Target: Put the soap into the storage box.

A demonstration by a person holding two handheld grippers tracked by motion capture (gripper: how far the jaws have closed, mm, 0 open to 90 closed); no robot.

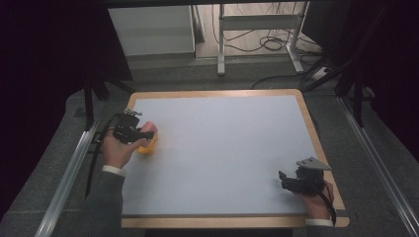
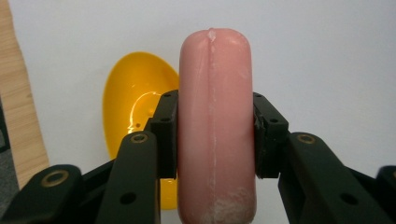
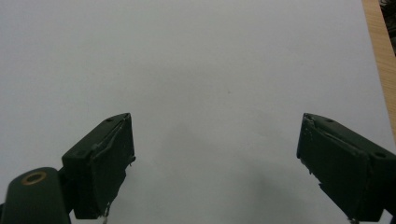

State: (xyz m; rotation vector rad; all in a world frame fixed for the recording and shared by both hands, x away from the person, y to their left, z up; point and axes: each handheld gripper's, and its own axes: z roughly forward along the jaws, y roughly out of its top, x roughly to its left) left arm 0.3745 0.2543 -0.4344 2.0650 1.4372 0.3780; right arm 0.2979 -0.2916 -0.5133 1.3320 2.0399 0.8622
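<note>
The left hand-held gripper (image 2: 215, 135) pinches a pink sausage (image 2: 215, 126) across its middle, one jaw pressed to each side. The sausage's long axis runs along the jaws, its rounded end pointing away from the hand toward the middle of the white surface (image 1: 227, 148). It hangs over a yellow bowl (image 2: 133, 112) near the surface's left edge. The right hand-held gripper (image 3: 215, 158) sits near the right front corner, jaws spread wide apart with nothing between them.

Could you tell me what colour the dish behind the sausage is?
The dish is bright yellow, clearest in the left gripper view.
</note>
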